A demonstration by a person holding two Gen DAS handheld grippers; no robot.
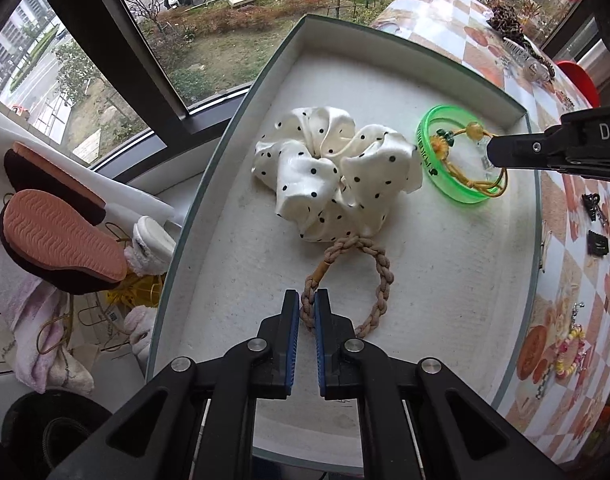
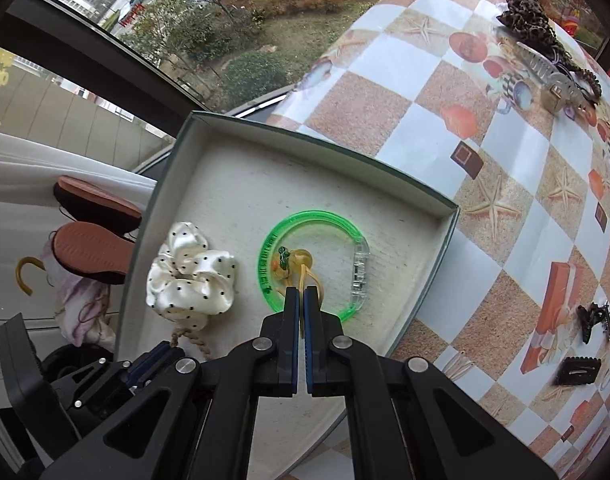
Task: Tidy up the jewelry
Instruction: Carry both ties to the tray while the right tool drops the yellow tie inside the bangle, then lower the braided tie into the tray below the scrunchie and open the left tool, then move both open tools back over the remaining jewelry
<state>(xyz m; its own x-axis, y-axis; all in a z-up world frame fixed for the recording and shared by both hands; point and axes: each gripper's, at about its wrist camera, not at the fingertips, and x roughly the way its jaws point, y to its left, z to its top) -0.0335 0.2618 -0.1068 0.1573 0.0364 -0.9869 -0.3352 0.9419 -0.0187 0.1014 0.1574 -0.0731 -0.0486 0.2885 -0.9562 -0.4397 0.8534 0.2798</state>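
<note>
Left gripper (image 1: 306,303): fingers clamped on the near-left arc of the braided tan hair tie (image 1: 369,284), low over the tray floor.
Braided tan hair tie: lies flat on the white lining, its far loop tucked under the scrunchie's near edge.
Right gripper (image 2: 301,300): fingers closed on the yellow elastic hair tie (image 2: 311,280), which runs between the blue pads.
Yellow elastic hair tie: its amber bead and small flower charm sit inside the green bangle (image 2: 305,220), just ahead of the fingertips.
Green bangle: flat on the lining, clear clasp on its right side.
Polka-dot scrunchie (image 1: 333,168): just left of the bangle, mid-tray.
Tray (image 1: 517,120): shallow, green-rimmed, on the checkered surface (image 2: 505,208).
Black clips (image 2: 585,340): on the surface, well right of the tray.
</note>
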